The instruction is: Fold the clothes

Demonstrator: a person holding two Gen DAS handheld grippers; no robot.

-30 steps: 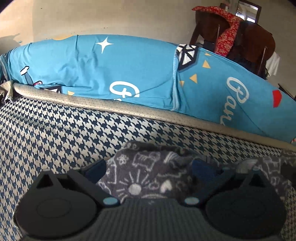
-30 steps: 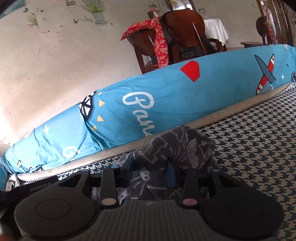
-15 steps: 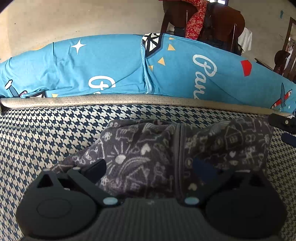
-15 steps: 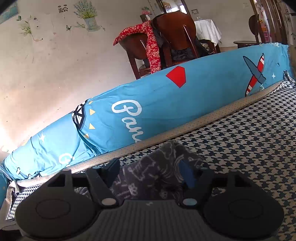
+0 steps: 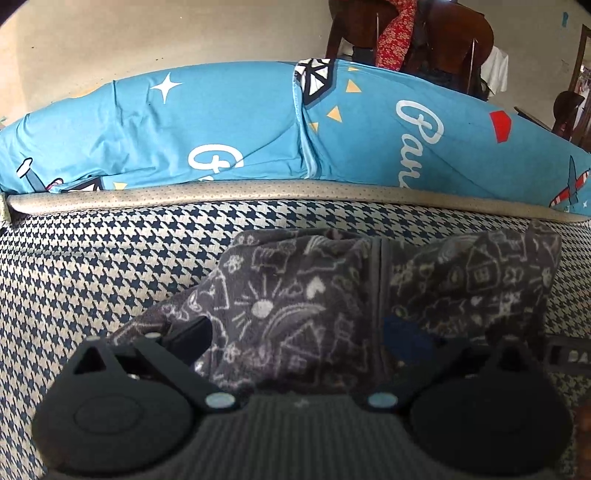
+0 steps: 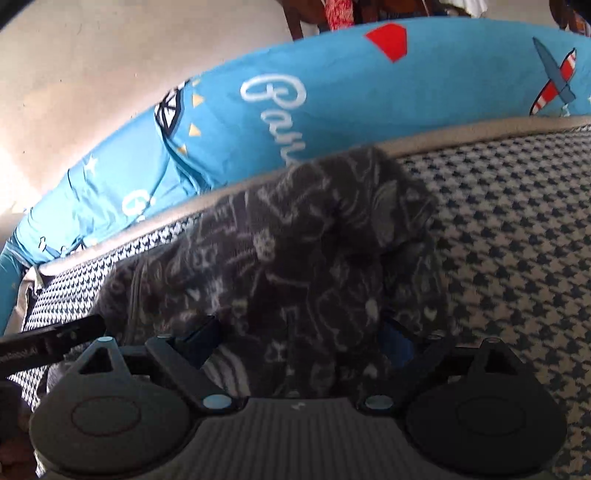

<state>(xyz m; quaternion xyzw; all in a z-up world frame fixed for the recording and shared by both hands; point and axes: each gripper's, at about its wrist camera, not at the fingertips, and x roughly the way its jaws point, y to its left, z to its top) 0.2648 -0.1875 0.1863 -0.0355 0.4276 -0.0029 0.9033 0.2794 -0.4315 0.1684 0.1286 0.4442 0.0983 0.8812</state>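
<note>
A dark grey garment [image 5: 332, 280] with white doodle print lies in a loose fold on the houndstooth surface [image 5: 92, 266]. My left gripper [image 5: 299, 332] hovers at its near edge. Its jaws stand wide apart, the cloth lies between them, and neither pad presses on it. In the right wrist view the same garment [image 6: 295, 229] is heaped up toward the beige piping. My right gripper [image 6: 299, 332] is low over it with its jaws opening, the cloth loose between the fingers. A black part of the right gripper [image 5: 569, 354] shows at the left wrist view's right edge.
A long blue printed bedding roll [image 5: 221, 125] runs along the far side behind a beige piped edge [image 5: 258, 188]. Dark wooden chairs [image 5: 443, 37] with a red patterned cloth [image 5: 395, 33] stand beyond it. Houndstooth fabric [image 6: 517, 240] stretches to the right of the garment.
The right jaws have spread off the cloth they pinched, and that gripper has dropped and tipped down. The garment, bunched up before, now lies spread out. The left view has rolled level.
</note>
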